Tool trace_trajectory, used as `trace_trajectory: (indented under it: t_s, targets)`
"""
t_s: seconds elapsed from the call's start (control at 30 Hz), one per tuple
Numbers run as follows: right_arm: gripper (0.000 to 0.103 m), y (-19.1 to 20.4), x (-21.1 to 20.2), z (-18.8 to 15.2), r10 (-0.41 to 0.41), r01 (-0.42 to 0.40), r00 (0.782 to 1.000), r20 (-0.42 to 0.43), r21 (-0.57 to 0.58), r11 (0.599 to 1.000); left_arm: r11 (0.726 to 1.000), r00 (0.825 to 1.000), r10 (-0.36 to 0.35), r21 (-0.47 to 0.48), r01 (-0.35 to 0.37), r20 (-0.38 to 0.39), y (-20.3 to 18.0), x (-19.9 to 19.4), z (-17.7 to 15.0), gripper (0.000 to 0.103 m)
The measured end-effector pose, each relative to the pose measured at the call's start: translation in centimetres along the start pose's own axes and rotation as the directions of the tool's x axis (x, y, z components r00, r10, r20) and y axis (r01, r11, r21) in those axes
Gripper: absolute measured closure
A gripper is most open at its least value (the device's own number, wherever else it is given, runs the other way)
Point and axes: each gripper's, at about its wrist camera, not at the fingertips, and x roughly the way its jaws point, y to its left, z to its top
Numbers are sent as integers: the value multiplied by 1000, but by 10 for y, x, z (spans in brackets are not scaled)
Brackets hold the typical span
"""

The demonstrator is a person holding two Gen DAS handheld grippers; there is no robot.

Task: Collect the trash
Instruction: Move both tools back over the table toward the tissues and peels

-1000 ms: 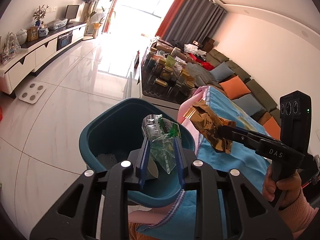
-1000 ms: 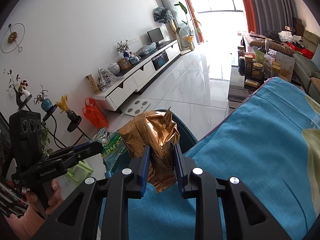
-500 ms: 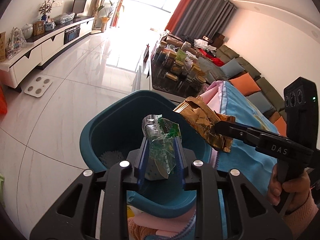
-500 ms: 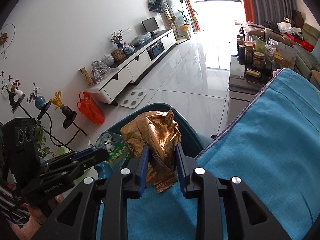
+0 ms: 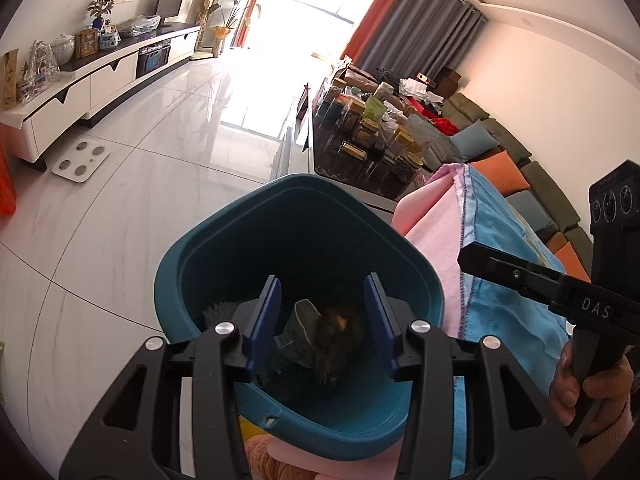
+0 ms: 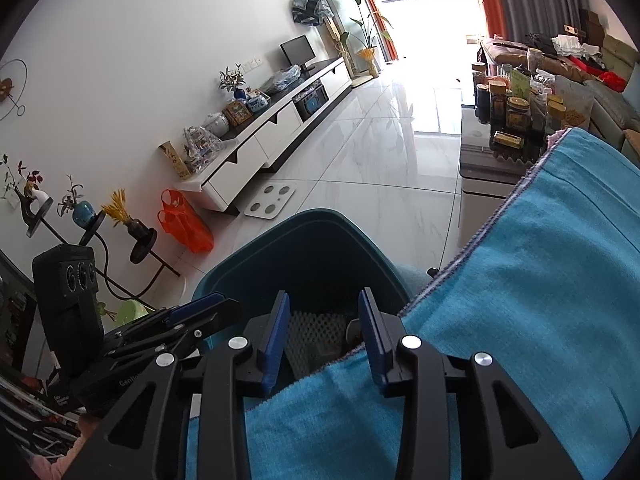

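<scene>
Bright living room with glossy white tile floor [image 5: 120,184], a long white TV cabinet [image 6: 276,128] along the left wall, and grey and orange curtains [image 5: 404,28] at the far window. Coffee table [image 5: 360,156] loaded with jars sits further back, sofa off to the right.

Up close there's a teal bin [image 5: 224,240] on the floor, right against a table edge covered with a blue cloth [image 6: 540,280] over a pink one [image 5: 432,236].

Left gripper [image 5: 322,312] hangs right over the bin mouth, jaws spread apart with nothing pinched, having just been opening. Down in the bin, seen through the gap between its blue pads, lies the trash: a crumpled clear-green wrapper [image 5: 300,320] and a gold-brown wrapper [image 5: 340,328] just to its right, both dim in the shadow at the bottom. Neither touches the pads.

Right gripper [image 6: 324,332] sits over the cloth edge next to the bin, jaws also parted and empty, also just been opening. Through its gap you see the bin's ribbed bottom. From the left camera, its black finger [image 5: 520,276] pokes in from the right, held by a hand [image 5: 580,384] in a pink sleeve.
</scene>
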Motion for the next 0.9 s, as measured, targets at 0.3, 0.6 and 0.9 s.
trace_trajectory:
  t_s: [0.3, 0.6, 0.9]
  targets:
    - [62, -4, -57, -25, 17, -13, 995, 103, -35, 999, 994, 994, -60, 92, 52, 93, -30, -42, -11, 36]
    - [54, -33, -146, -69, -60, 69, 970, 235, -29, 997, 946, 973, -218, 261, 193, 72, -107, -63, -40, 22]
    - [52, -78, -223, -123, -238, 222, 923, 303, 86, 971, 862, 941, -333, 387, 327, -55, -195, -48, -85, 19]
